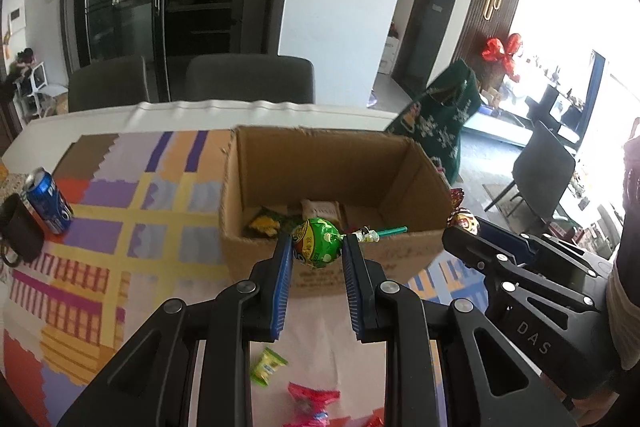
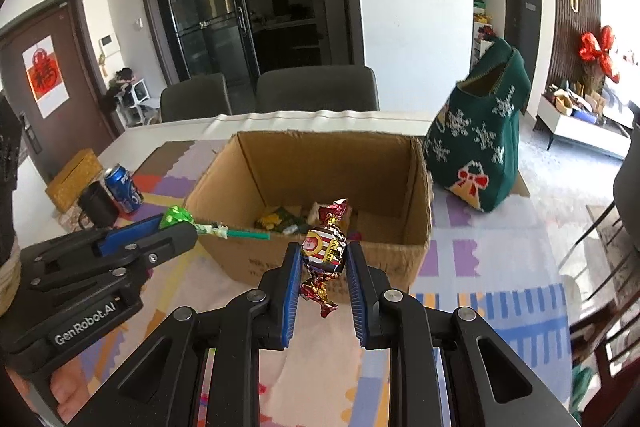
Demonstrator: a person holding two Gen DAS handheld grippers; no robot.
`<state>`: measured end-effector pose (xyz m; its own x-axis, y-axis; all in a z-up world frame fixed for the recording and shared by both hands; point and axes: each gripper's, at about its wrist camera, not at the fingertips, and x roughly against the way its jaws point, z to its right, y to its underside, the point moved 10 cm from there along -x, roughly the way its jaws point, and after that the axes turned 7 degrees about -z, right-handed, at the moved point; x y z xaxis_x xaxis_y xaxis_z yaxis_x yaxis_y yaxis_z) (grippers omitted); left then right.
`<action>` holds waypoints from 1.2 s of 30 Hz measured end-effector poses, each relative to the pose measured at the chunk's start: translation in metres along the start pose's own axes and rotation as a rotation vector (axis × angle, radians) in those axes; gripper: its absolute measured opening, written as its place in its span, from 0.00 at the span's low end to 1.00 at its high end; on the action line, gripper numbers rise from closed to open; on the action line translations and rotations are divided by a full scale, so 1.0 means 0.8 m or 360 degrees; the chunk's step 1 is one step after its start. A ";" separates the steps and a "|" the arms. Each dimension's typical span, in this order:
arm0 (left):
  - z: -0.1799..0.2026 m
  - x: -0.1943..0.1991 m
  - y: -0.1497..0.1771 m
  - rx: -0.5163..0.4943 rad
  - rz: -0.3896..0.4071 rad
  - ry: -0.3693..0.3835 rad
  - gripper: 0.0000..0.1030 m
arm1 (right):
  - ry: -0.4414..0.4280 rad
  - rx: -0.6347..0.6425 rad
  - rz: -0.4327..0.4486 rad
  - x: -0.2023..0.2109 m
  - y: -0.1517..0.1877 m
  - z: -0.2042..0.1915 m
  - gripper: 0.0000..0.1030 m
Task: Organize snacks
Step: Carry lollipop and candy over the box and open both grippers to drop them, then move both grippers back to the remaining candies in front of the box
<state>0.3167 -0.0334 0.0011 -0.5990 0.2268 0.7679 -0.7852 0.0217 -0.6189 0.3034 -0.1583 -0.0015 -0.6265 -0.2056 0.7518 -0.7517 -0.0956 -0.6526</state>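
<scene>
Snacks already lie in the cardboard box (image 1: 416, 183): I can make out a yellow-green packet (image 1: 265, 223) and a pale wrapped piece (image 1: 320, 207) on its floor, so the sorting is partly done, though I cannot count everything in there. My left gripper (image 1: 317, 247) is clenched on a green lollipop (image 1: 316, 242), held just above the box's near wall with its stick (image 1: 386, 231) pointing right over the rim. My right gripper (image 2: 323, 254) is clamped on a foil-wrapped chocolate candy (image 2: 323, 251), also hovering at the near wall, not yet over the opening. Neither piece has been dropped in.

On the patterned tablecloth (image 1: 120, 219) below my left claw, a small green candy (image 1: 267, 366) and a pink-wrapped sweet (image 1: 313, 399) wait loose, with something red at the frame's bottom edge. So I judge the job somewhere in the middle: two items about to go in, at least two or three left on the cloth.
</scene>
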 end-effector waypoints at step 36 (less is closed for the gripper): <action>-0.021 -0.047 -0.018 -0.0085 -0.0127 -0.0128 0.46 | 0.0075 0.0090 -0.0084 -0.054 -0.040 0.009 0.43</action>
<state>0.3536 -0.0256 -0.0216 -0.5474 0.1434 0.8245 -0.8225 0.0892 -0.5617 0.3562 -0.1533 -0.0138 -0.5962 -0.1525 0.7882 -0.7720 -0.1603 -0.6150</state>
